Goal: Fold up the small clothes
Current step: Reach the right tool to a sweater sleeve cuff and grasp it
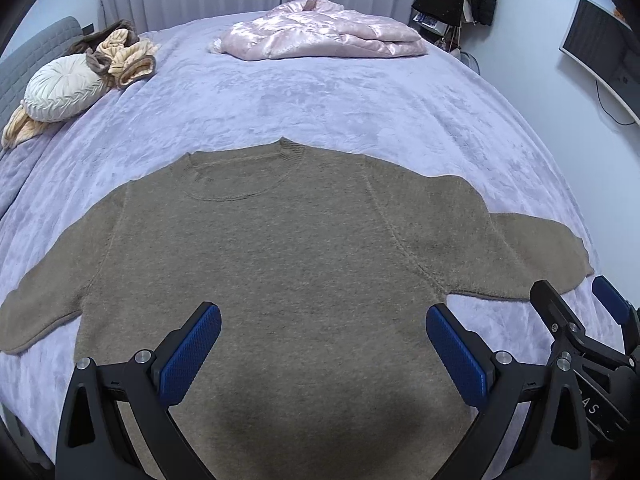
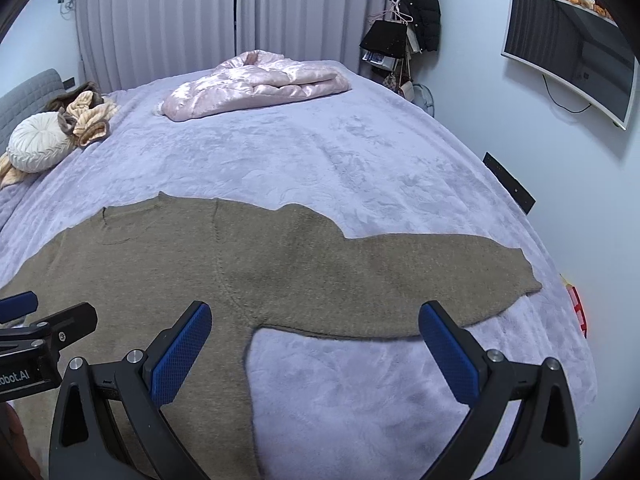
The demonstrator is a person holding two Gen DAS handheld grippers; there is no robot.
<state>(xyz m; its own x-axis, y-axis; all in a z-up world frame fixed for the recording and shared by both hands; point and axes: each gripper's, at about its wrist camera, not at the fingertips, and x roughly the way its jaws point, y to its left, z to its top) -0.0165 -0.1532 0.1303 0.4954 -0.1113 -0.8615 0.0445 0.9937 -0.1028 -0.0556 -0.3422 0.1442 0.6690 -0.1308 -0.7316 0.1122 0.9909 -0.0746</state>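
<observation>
A brown knit sweater [image 1: 280,264] lies flat on the lavender bedspread [image 1: 320,96], neck away from me and both sleeves spread out. My left gripper [image 1: 322,328] hovers open over the sweater's lower body, nothing between its blue pads. My right gripper [image 2: 316,328] is open too, above the armpit where the right sleeve [image 2: 420,276] meets the body [image 2: 140,280]. In the left wrist view the right gripper [image 1: 580,304] shows at the right edge, near the sleeve. The left gripper [image 2: 32,312] appears at the left edge of the right wrist view.
A folded pink satin quilt [image 1: 320,32] lies at the far side of the bed. A round white cushion [image 1: 64,88] and beige knitwear [image 1: 124,56] sit at the far left by the headboard. A monitor [image 2: 568,52] hangs on the right wall; bags and a coat [image 2: 416,12] hang in the corner.
</observation>
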